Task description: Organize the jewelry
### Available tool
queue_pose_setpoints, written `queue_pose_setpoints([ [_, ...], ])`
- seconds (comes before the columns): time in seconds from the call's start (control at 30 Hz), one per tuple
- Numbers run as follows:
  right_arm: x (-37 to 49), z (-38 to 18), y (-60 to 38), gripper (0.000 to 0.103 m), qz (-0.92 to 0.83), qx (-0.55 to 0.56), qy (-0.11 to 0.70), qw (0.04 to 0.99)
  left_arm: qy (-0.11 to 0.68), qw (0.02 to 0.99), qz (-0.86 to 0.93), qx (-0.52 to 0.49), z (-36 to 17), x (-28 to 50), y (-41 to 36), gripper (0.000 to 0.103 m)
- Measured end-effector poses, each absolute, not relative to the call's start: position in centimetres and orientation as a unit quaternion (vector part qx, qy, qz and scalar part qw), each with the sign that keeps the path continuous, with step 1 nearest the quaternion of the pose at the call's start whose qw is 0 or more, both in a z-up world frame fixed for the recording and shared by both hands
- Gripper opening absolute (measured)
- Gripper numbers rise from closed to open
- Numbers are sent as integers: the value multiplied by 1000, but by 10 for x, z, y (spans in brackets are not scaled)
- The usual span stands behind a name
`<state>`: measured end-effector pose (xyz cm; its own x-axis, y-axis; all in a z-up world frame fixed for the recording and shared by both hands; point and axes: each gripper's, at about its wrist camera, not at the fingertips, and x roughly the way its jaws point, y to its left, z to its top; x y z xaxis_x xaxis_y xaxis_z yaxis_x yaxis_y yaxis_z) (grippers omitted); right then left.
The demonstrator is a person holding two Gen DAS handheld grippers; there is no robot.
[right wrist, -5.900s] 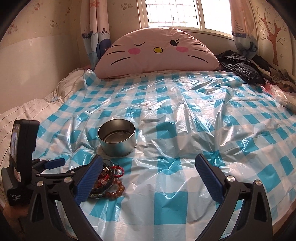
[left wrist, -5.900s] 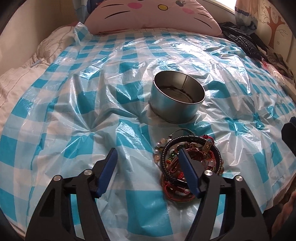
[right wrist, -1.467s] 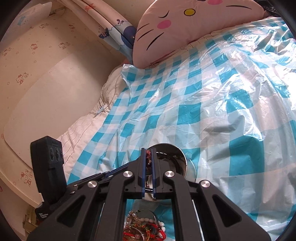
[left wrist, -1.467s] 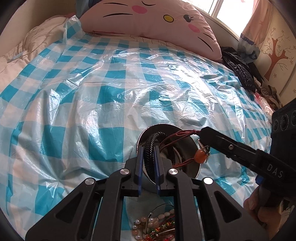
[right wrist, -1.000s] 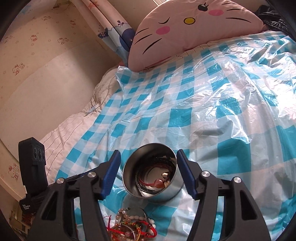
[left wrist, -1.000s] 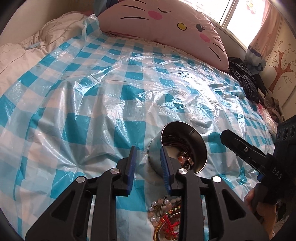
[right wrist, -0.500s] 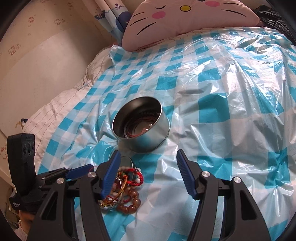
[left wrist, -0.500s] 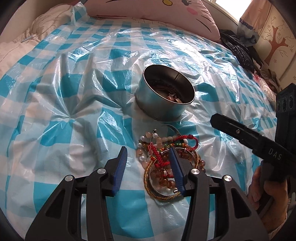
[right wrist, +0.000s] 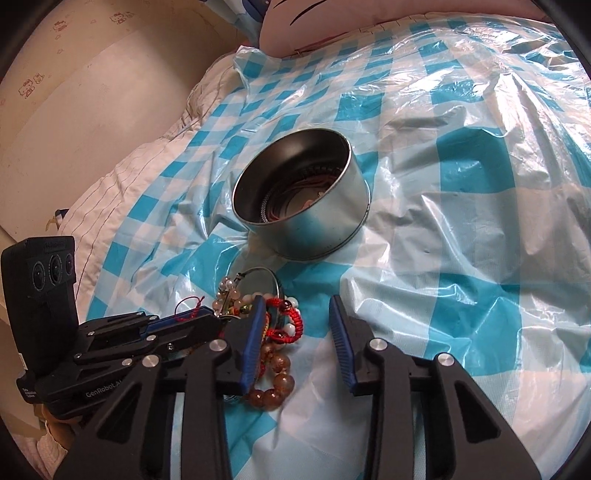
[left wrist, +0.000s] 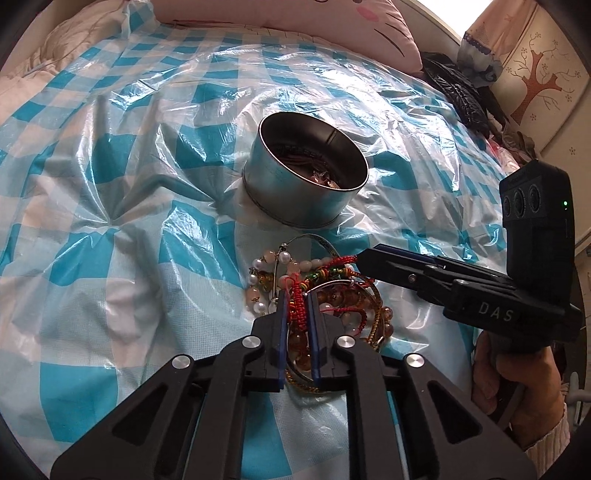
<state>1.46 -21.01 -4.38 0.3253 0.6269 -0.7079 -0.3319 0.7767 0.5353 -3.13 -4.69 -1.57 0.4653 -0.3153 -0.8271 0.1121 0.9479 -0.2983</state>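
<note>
- My left gripper (left wrist: pixel 295 299) is down on the heap of jewelry, its blue-padded fingers (left wrist: pixel 281 332) drawn nearly together with a red knotted cord bracelet (left wrist: pixel 295 308) pinched between them
- My right gripper (right wrist: pixel 297 314) hangs over the same heap from the other side, its jaws well apart and holding nothing; its left finger lies over the beads and its right finger stands above bare sheet
- The tangled pile of bracelets (left wrist: pixel 317 295) lies on the blue-and-white checked plastic sheet (left wrist: pixel 129 206) just in front of the tin, close to it but not touching
- In that pile I can make out pale pink and white pearl-like beads (left wrist: pixel 269 258), large amber-brown round beads (right wrist: pixel 275 376), a thin gold-coloured bangle (left wrist: pixel 376 314) and a thin silver hoop (right wrist: pixel 258 273)
- The round silver metal tin (left wrist: pixel 295 199) stands upright and open on the sheet, beyond the pile
- Inside the tin I see a few pieces already lying on the bottom: dark coils and reddish cords (right wrist: pixel 295 199), too shadowed to tell apart
- The pink cat-face pillow (left wrist: pixel 295 14) sits at the far edge of the bed
- A black crumpled garment (left wrist: pixel 458 88) lies at the far right of the bed in the left wrist view
</note>
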Motion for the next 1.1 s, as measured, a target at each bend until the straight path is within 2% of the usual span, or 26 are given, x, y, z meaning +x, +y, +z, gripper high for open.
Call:
queue_pose_setpoints([
  [0.07,17,-46,-211,33,304,155,501,796,498,850,-129,-111,-14,-31,-44,6],
  [0.2,16,-47,-205,16,320,151,504,788,476,860,-127,-131,-7,-32,-33,6],
  [0.33,12,-41,-207,8,321,157,494,793,465,859,-131,-167,-5,-31,-19,6],
  [0.67,-6,-15,-242,7,328,252,434,800,446,866,-130,-183,0,-30,-10,6],
  [1.1,1,16,-251,7,300,277,370,834,414,888,-141,-140,24,-19,-33,6],
])
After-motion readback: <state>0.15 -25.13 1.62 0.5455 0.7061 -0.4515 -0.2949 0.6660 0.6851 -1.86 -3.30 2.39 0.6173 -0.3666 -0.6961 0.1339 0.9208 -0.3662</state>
